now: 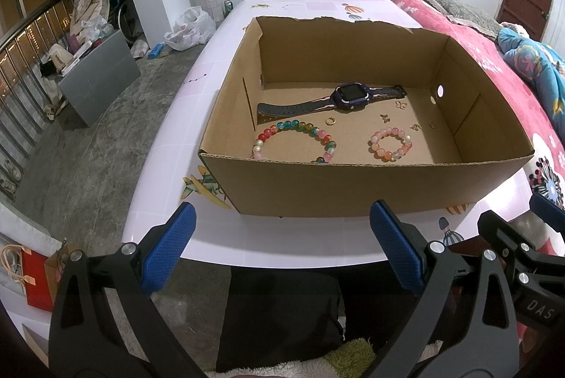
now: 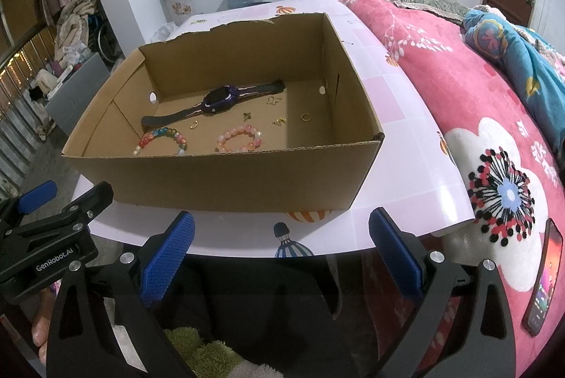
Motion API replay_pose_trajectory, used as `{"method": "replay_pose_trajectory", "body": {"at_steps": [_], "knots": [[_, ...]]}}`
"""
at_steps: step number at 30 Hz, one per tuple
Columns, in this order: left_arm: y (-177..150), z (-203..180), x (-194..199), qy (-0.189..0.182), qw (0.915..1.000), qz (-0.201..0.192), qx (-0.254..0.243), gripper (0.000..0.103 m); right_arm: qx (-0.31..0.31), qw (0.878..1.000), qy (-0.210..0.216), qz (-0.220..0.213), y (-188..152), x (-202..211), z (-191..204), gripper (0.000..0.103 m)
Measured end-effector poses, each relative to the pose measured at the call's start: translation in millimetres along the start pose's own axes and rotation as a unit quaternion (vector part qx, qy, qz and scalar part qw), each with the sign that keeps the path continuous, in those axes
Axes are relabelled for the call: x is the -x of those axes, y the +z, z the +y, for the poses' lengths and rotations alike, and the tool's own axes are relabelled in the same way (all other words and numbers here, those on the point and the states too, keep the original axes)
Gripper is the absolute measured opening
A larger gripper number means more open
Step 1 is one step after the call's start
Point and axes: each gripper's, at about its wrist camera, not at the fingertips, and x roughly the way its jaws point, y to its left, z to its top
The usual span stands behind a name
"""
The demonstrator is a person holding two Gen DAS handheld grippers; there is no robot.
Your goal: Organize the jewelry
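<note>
Two bead bracelets lie inside the open cardboard box on your worktop: a multicoloured bracelet at left and a pink bracelet at right. Behind them lies a dark smartwatch, with several small gold pieces and a gold ring scattered on the box floor. Your left gripper and right gripper hover short of the box, fingers spread wide, holding nothing (neither touches the box). One gripper body reads "GenRobot.AI".
</note>
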Motion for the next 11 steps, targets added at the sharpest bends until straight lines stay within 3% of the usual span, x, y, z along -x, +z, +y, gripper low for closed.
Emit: {"method": "replay_pose_trajectory", "body": {"at_steps": [11], "knots": [[0.5,-1.8,1.0,0.003,1.0000,0.003,0.006,0.095,-0.002,1.000,0.002,0.003,-0.4,-2.1,-1.4,0.096]]}}
